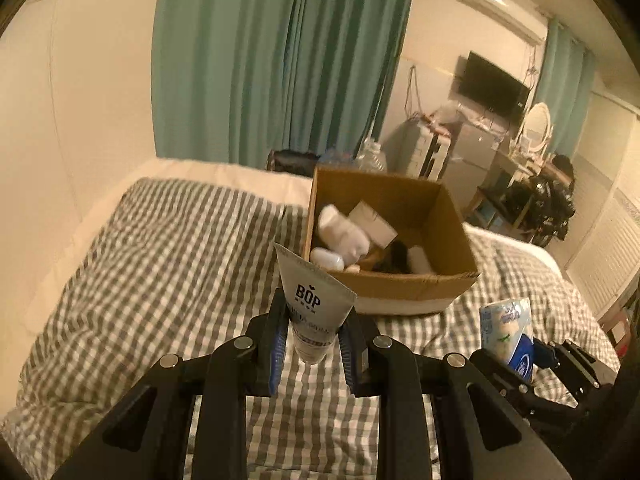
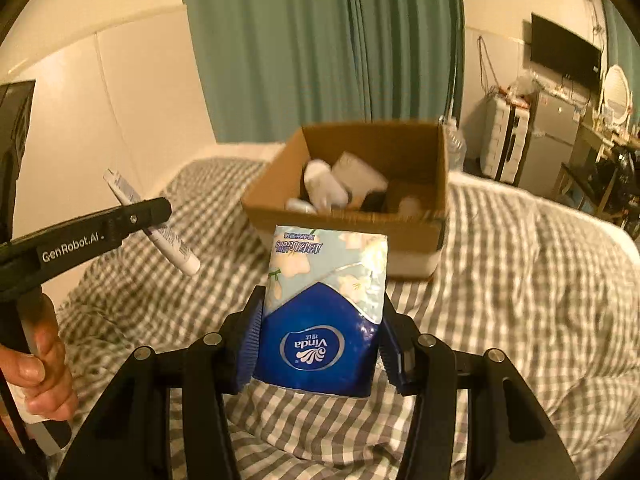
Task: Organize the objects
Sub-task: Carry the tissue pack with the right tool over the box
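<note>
On the checked bed (image 1: pixel 140 248), both items are held above the blanket, ready for the cardboard box (image 1: pixel 420 196): left hand-held gripper (image 1: pixel 312 340) clamps the tube (image 1: pixel 310 300), right hand-held gripper (image 2: pixel 320 344) squeezes the tissue pack (image 2: pixel 324 304).

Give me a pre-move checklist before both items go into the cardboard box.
1. Left tongs gripping the grey BOP tube: ok, pads clamp its lower body, cap end down.
2. Right tongs gripping the Vinda tissue pack: ok, blue pads press both sides.
3. Both items clear of the checked bedcover: ok, held above it.
4. Cardboard box open: ok, no flaps over the top.
5. Room inside the box: cannot tell; white bottles and other items cover the near half, the far corner looks bare.
6. Tongs clear of each other: ok, side by side with a gap.
</note>
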{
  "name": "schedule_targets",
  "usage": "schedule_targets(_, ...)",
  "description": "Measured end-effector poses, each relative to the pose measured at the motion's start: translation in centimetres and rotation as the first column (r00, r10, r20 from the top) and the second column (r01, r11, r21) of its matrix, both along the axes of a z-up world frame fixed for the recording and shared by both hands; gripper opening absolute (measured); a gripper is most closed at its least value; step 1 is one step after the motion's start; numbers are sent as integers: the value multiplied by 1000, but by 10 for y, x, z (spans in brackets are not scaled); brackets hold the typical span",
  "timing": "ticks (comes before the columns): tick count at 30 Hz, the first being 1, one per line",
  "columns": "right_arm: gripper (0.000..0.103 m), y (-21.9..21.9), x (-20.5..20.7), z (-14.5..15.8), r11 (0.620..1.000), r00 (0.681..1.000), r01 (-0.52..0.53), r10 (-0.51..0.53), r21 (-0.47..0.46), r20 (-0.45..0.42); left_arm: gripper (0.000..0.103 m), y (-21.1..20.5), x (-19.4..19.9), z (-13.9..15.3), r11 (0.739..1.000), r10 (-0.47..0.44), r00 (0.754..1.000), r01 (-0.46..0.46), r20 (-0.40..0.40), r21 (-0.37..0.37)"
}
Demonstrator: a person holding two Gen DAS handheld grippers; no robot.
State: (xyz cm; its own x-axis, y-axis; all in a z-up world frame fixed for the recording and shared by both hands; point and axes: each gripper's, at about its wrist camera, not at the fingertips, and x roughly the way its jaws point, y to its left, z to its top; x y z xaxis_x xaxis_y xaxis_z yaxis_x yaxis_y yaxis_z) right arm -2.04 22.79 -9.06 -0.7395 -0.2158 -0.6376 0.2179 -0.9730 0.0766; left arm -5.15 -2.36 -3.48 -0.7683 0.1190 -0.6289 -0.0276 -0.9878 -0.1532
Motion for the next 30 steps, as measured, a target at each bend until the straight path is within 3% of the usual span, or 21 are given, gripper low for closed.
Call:
schedule_targets(6, 51, -3, 7, 36, 999, 997, 24, -22, 23, -80, 24, 6, 9, 37, 999, -22, 996, 19, -84, -32)
schedule_targets(17, 51, 2, 3, 91, 999, 983, 31, -29, 13, -181, 24, 31, 1, 79, 996, -89, 982, 85, -166, -30)
schedule_targets(23, 51, 3, -18, 104, 999, 979, 31, -25, 26, -201, 23, 48, -28, 85, 993, -114, 975, 103, -191, -64)
schedule_targets(30, 51, 13, -61, 102, 999, 981, 31, -23, 37, -194, 23, 55, -71, 76, 993, -117, 978, 109, -175, -52)
